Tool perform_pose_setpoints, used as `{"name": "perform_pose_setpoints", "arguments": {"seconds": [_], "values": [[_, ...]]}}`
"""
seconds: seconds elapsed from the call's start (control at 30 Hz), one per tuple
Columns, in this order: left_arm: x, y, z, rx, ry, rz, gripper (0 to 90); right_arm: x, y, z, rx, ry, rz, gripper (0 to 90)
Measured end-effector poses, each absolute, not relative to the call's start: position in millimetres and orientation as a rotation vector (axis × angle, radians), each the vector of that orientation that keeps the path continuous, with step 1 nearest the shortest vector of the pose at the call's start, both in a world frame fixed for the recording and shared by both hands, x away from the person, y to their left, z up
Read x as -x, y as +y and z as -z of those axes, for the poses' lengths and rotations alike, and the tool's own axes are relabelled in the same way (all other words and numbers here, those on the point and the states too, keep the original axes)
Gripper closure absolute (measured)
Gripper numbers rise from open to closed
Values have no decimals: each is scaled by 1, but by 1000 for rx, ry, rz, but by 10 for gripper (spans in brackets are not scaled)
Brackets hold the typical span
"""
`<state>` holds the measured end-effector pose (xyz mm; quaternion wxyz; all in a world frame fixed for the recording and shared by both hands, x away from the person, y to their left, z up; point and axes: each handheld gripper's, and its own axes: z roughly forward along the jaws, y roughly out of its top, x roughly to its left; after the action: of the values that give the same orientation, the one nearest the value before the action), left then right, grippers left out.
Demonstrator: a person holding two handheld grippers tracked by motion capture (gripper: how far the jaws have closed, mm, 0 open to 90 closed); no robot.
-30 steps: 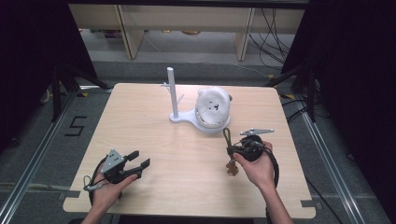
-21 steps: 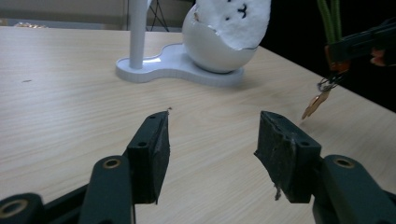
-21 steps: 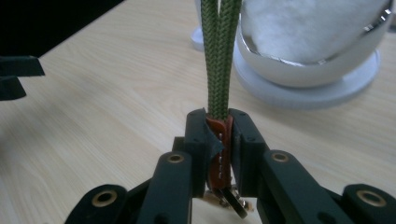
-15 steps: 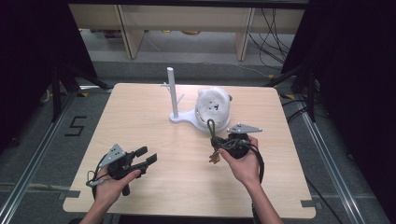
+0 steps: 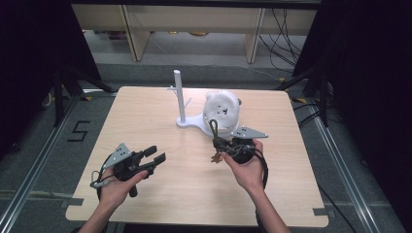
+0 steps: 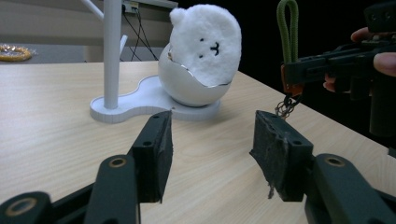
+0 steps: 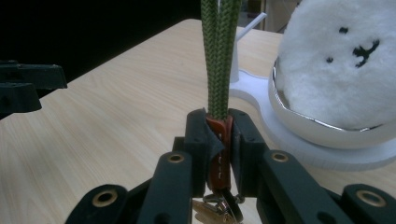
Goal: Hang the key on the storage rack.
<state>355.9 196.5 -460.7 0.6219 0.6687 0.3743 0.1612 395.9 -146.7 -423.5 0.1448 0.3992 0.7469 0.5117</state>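
Note:
My right gripper (image 5: 221, 144) (image 7: 218, 140) is shut on a keychain (image 7: 219, 158), pinching its orange leather tab. The green cord loop (image 5: 213, 127) (image 6: 288, 29) stands upright above the jaws, and metal keys (image 5: 215, 157) hang beneath. It hovers just in front of a white stand (image 5: 187, 121) with an upright peg post (image 5: 178, 94) (image 6: 112, 51). A white plush bear (image 5: 222, 108) (image 6: 205, 44) (image 7: 345, 60) sits in the stand's bowl. My left gripper (image 5: 154, 155) (image 6: 212, 154) is open, low over the table's front left, pointing toward the stand.
The light wooden table (image 5: 145, 111) has bare surface all around the stand. Short side pegs (image 5: 171, 89) branch from the post. Dark floor, shelving legs and cables (image 5: 286, 43) lie beyond the far edge. Metal rails (image 5: 43, 145) run along both sides.
My right gripper has carried the keychain left and forward, toward the stand and bear. The left gripper has shifted slightly right and up.

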Motion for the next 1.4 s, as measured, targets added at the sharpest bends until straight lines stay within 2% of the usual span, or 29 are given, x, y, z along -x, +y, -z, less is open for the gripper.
{"name": "perform_pose_setpoints", "arguments": {"seconds": [0.37, 0.77, 1.4], "values": [[-375, 175, 434, -1545, 800, -288, 569, -397, -130, 424, -1045, 2170, -1523, 796], [-396, 144, 429, -1600, 758, -162, 639, -396, -110, 429, -986, 2227, -1552, 796], [-411, 137, 428, -1582, 770, -91, 720, -395, -98, 437, -942, 2271, -1556, 796]]}}
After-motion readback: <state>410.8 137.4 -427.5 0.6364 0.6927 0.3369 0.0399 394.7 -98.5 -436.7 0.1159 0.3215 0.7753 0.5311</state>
